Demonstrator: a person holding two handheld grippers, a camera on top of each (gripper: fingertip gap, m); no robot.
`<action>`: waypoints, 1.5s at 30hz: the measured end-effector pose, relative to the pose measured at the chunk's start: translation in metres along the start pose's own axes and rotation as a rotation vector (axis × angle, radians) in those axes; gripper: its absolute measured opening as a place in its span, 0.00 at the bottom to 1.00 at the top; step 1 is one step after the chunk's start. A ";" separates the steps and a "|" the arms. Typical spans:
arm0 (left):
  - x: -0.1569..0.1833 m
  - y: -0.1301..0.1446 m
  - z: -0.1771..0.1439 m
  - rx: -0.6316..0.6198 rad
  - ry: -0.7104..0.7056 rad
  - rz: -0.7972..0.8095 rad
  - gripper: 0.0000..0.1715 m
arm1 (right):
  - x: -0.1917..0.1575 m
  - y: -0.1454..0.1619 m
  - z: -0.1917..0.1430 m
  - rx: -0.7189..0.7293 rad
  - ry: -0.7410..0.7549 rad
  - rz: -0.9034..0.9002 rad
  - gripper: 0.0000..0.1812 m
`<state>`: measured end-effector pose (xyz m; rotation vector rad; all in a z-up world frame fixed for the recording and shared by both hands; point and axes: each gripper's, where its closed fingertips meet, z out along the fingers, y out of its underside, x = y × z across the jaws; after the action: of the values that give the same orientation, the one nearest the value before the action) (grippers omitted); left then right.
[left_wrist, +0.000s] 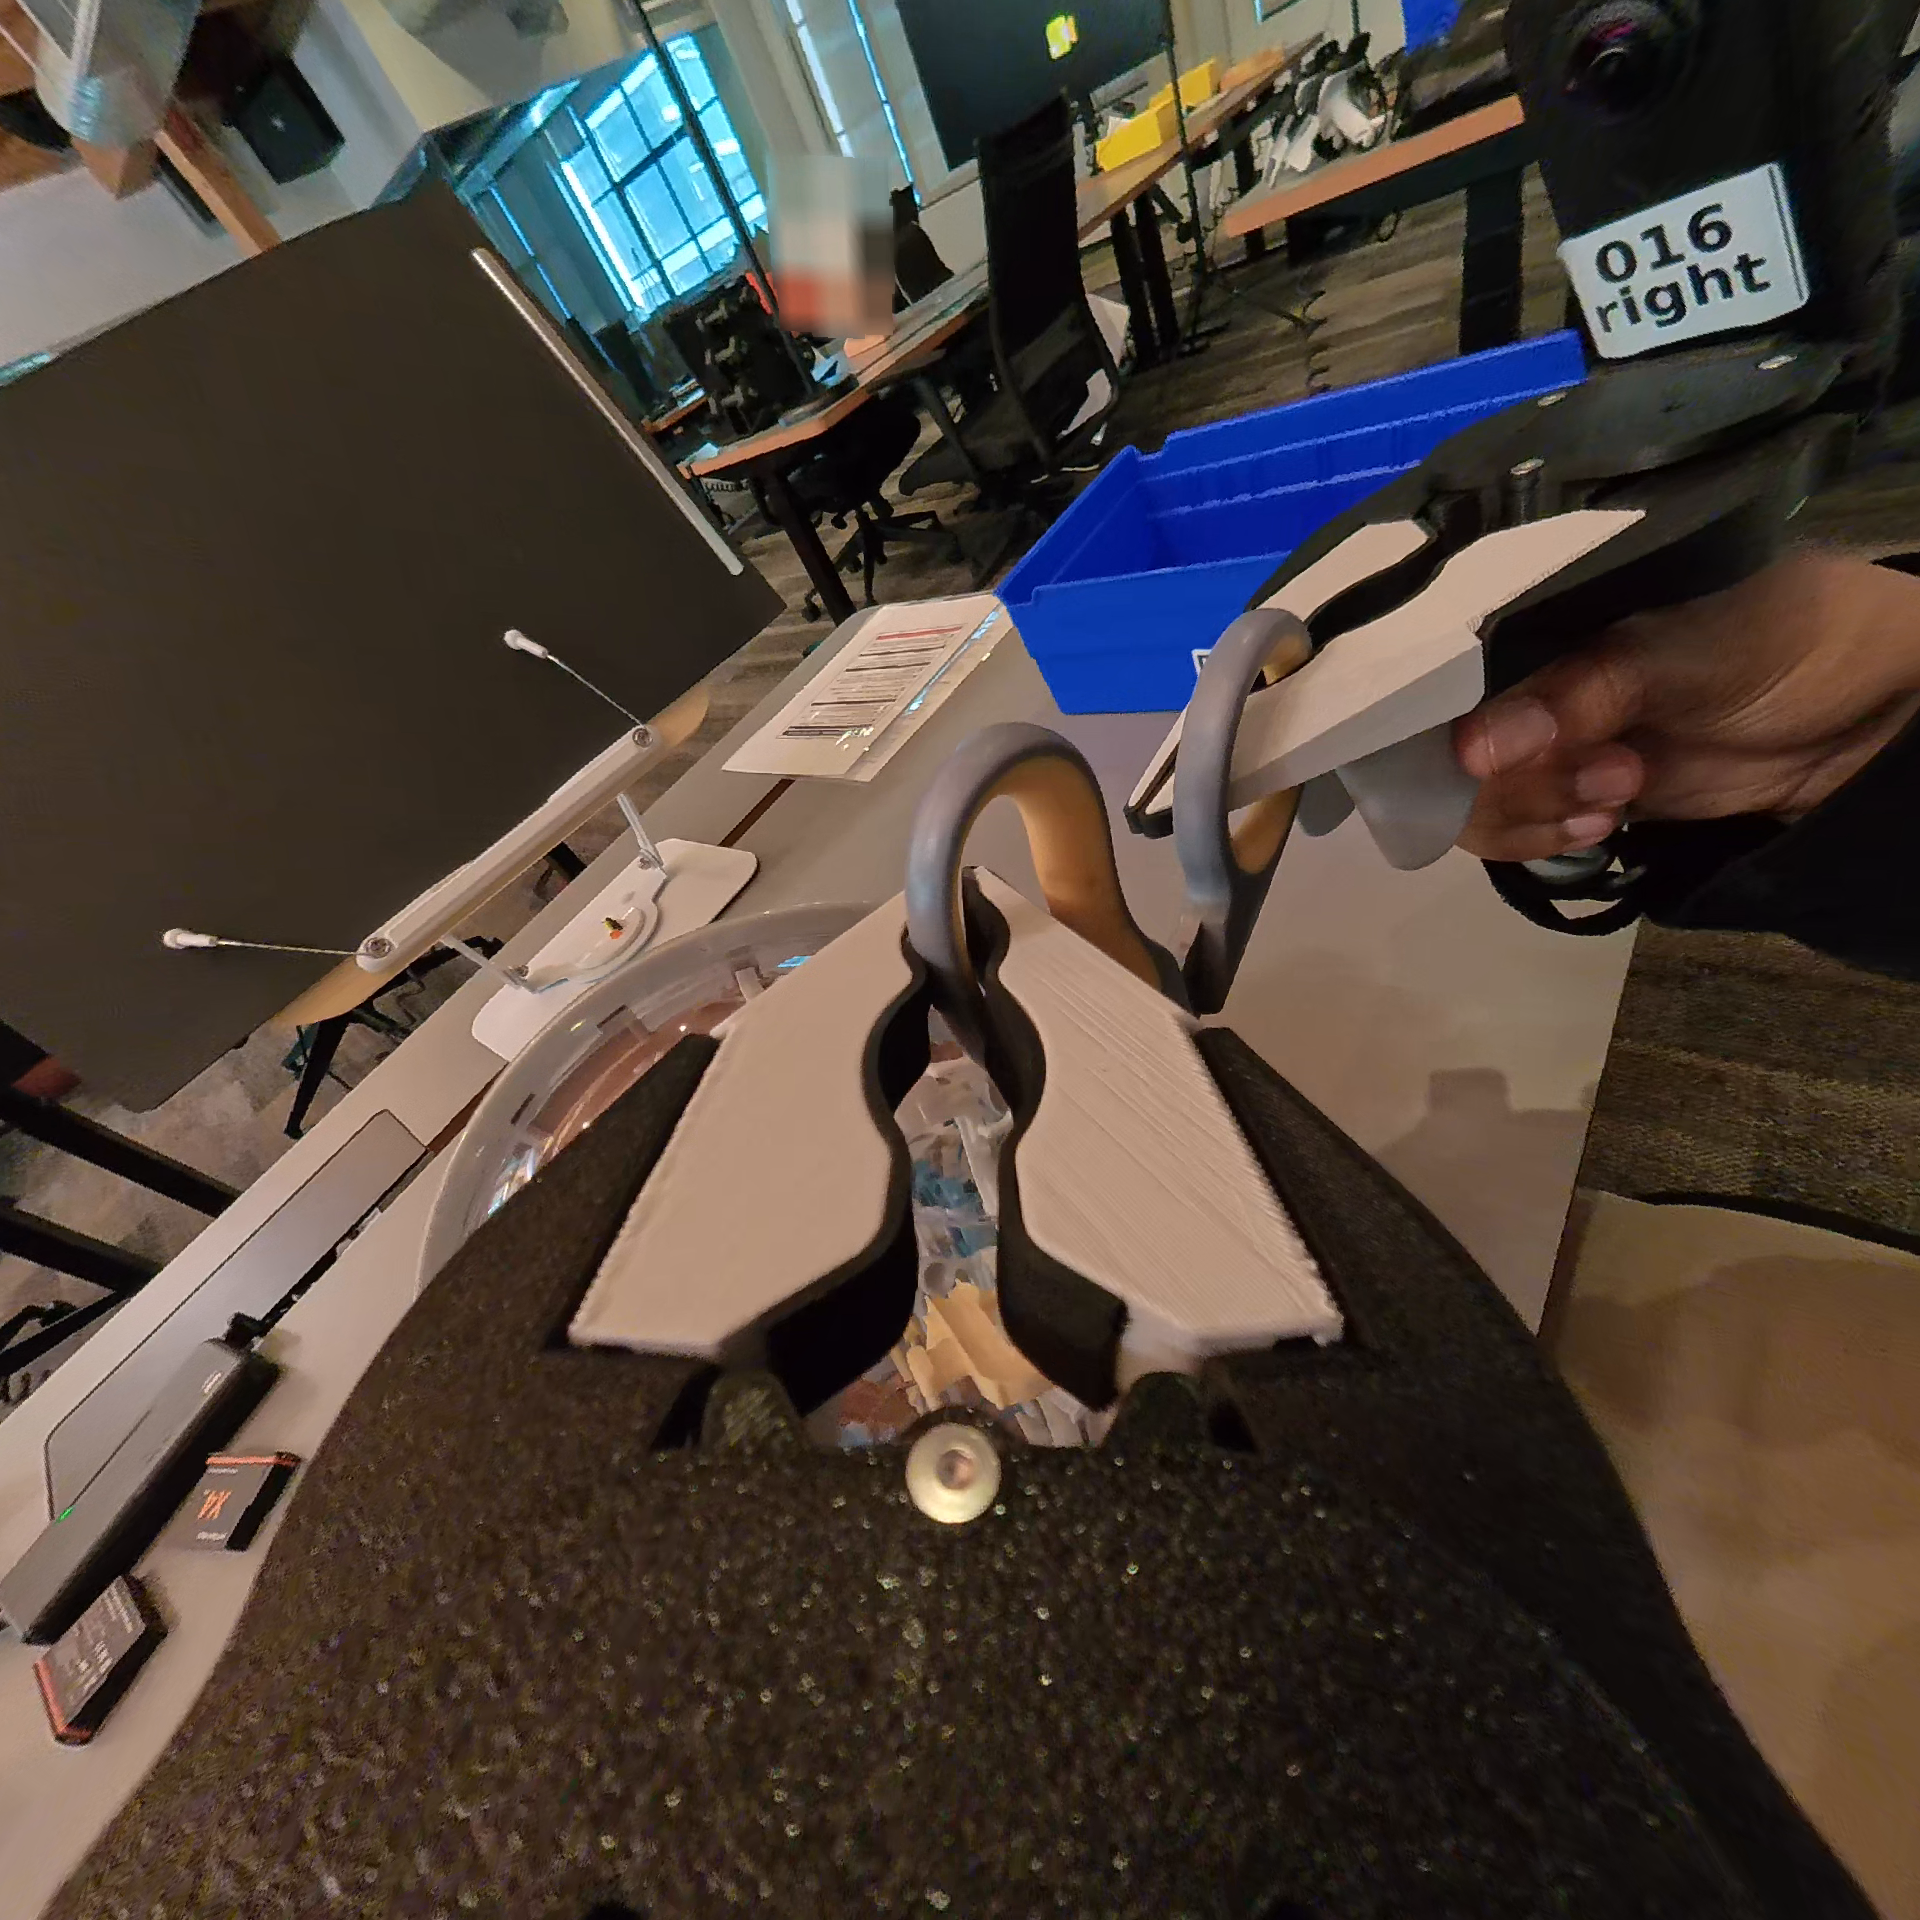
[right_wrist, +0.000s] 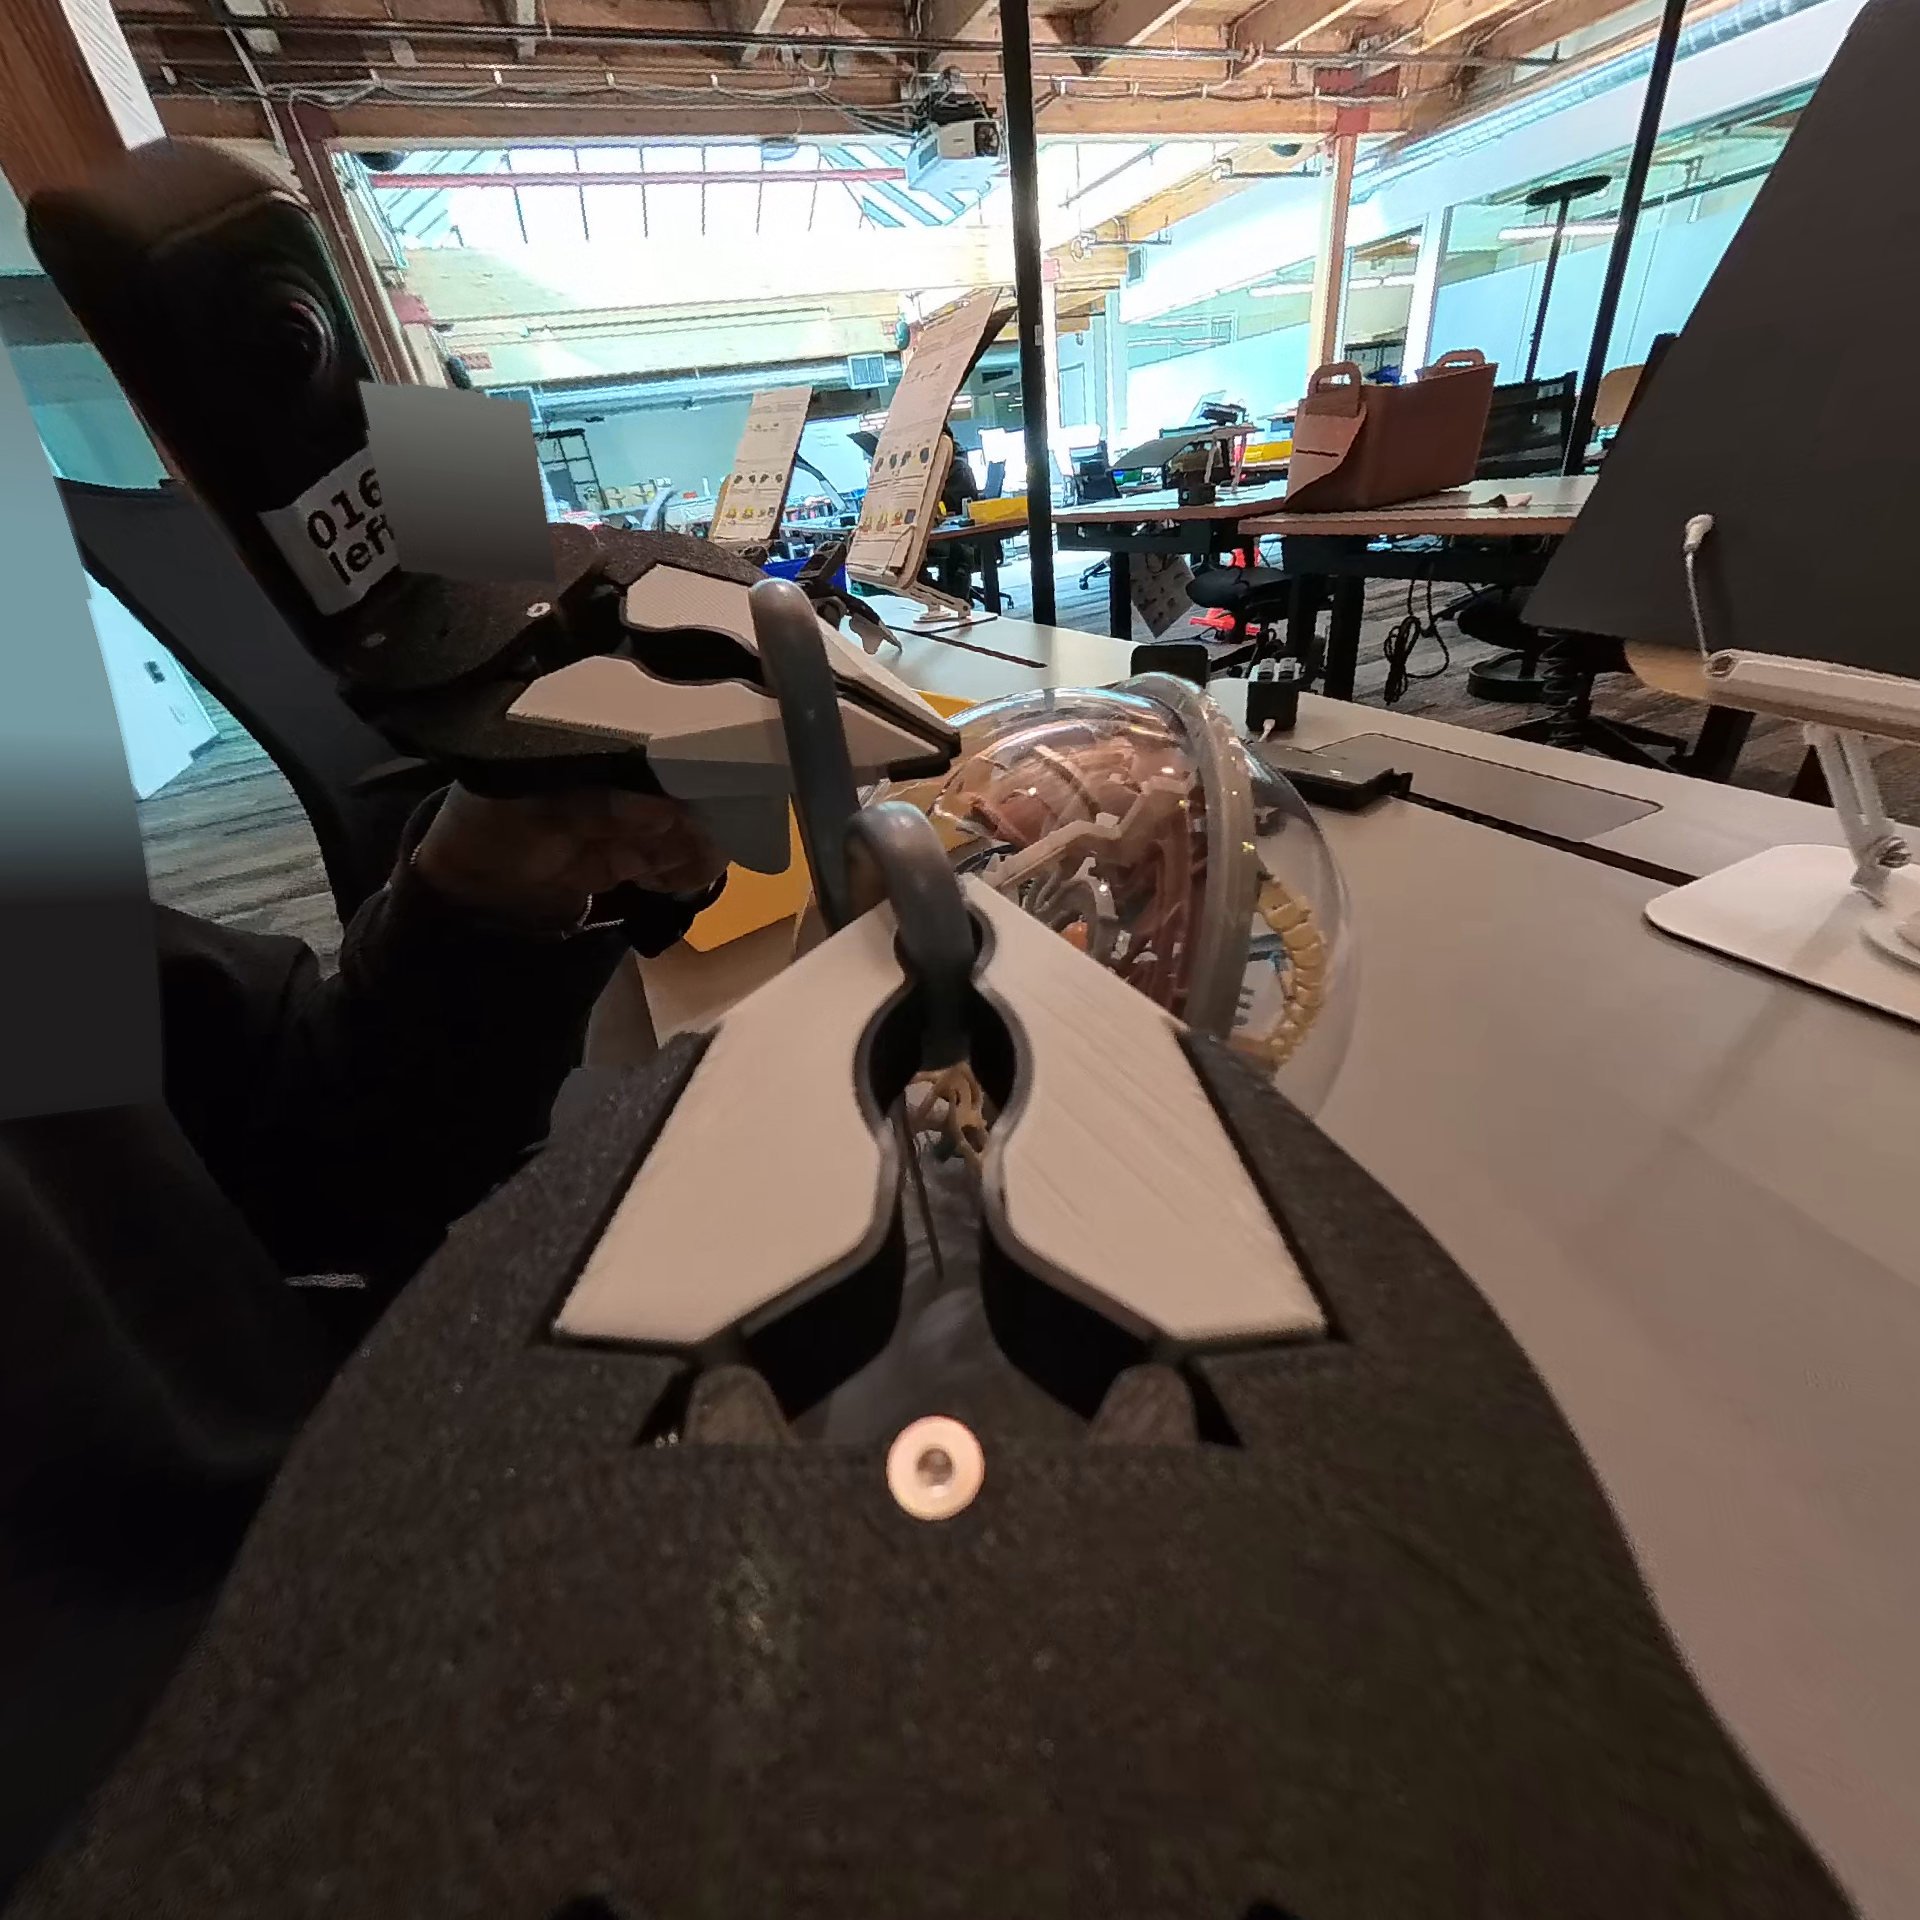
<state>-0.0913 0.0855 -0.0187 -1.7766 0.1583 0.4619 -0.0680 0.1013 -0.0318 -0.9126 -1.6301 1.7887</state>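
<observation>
Left gripper (left_wrist: 951, 966) pinching one grey scissor loop (left_wrist: 997, 831) | right gripper (right_wrist: 940, 977) pinching other loop (right_wrist: 920, 894) | scissors above clear maze ball (right_wrist: 1174, 862) | best kept level, grips firm

An open-plan office or lab: beyond the tool, rows of wood-topped desks (right_wrist: 1174, 514) with black office chairs (left_wrist: 1039, 270), exposed timber ceiling beams (right_wrist: 623, 31), large factory-style windows (left_wrist: 644, 208), carpeted floor (left_wrist: 1247, 312) and a ceiling-hung white projector (right_wrist: 956, 140).
</observation>
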 end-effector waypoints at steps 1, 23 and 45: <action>-0.001 0.000 0.000 0.000 -0.002 -0.001 0.00 | 0.000 0.000 0.001 0.001 -0.002 0.000 0.00; -0.017 0.011 -0.008 0.017 -0.022 -0.093 0.00 | 0.009 0.004 0.013 0.020 0.003 0.044 0.01; -0.018 0.013 -0.007 0.015 -0.026 -0.092 0.00 | 0.016 0.010 0.009 0.001 -0.002 0.082 0.04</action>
<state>-0.1112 0.0734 -0.0220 -1.7543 0.0608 0.4164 -0.0849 0.1067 -0.0428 -0.9911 -1.6143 1.8451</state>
